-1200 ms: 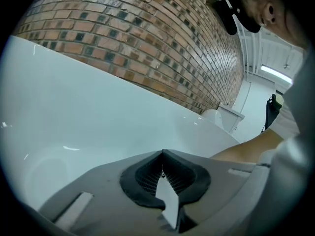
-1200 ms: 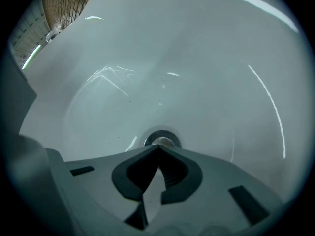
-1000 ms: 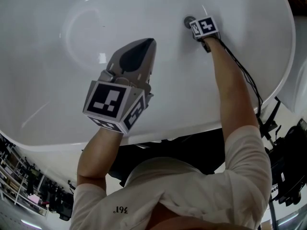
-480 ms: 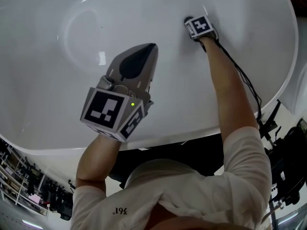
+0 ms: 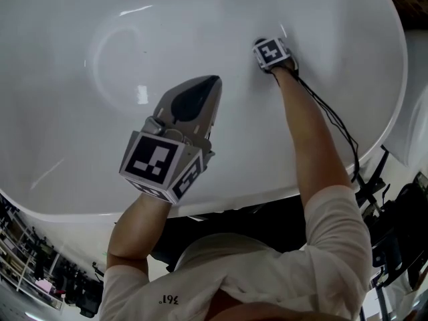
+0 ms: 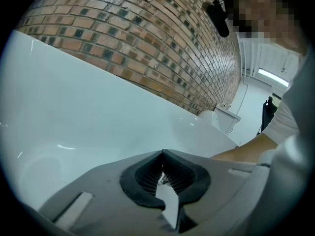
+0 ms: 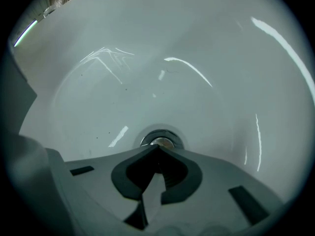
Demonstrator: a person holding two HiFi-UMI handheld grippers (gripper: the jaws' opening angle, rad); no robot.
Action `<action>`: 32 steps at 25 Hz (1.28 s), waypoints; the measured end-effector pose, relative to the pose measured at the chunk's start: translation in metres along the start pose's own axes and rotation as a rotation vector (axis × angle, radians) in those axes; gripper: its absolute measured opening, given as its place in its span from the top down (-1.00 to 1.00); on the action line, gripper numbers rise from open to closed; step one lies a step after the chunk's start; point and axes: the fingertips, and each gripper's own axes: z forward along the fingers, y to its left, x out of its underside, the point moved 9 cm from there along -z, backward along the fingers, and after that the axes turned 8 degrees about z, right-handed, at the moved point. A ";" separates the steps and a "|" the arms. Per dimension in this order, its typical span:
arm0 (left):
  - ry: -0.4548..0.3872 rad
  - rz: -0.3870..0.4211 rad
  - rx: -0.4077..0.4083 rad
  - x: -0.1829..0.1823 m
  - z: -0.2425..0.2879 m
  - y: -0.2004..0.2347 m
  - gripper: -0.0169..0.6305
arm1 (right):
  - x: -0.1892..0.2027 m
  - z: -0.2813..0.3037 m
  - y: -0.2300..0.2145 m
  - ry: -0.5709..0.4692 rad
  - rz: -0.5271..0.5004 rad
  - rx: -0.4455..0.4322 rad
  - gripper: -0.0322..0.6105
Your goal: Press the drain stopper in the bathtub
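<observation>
Leaning over the glossy white oval bathtub [image 5: 134, 32], we hold a grey two-jaw gripper in each hand, with both bare forearms stretched down into the basin. Our right gripper [image 5: 269, 52] is far down in the tub, and from the head view little of it shows beyond its black-and-white marker cube. In its own view the right gripper [image 7: 157, 147] has its two dark-padded jaws brought together at the tips, with nothing caught between them. The small round chrome drain stopper [image 7: 160, 141], set in a dark ring at the bottom of the tub [image 7: 147, 58], lies right at those closed tips. The tips overlap its near edge, and we cannot tell whether they actually bear on the metal. A thin black cable [image 5: 334, 122] runs back from this gripper along our right arm. Our left gripper [image 5: 212, 82] hangs above the bare basin floor, well apart from the drain and nearer to us, pointing the same way. Its own view shows the left gripper [image 6: 162, 152] with jaws likewise closed tip to tip and holding nothing. Beyond it are the white tub wall [image 6: 74, 112] and a red-brown brick wall [image 6: 147, 38]. Our white short-sleeved shirt [image 5: 281, 273] fills the lower edge of the head view.
</observation>
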 end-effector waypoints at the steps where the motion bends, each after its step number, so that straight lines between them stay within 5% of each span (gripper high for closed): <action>1: -0.003 0.002 -0.001 0.000 0.000 0.000 0.93 | -0.001 -0.001 0.000 -0.001 0.005 0.001 0.84; 14: -0.007 0.013 -0.038 0.005 0.003 0.015 0.93 | -0.005 -0.022 0.002 0.039 -0.022 0.011 0.85; 19: -0.009 0.046 -0.067 0.007 0.005 0.021 0.93 | -0.036 -0.063 0.007 -0.158 -0.075 0.001 0.84; 32: -0.060 0.077 -0.116 -0.022 -0.013 0.013 0.93 | -0.051 -0.210 0.006 -0.354 -0.019 0.071 0.83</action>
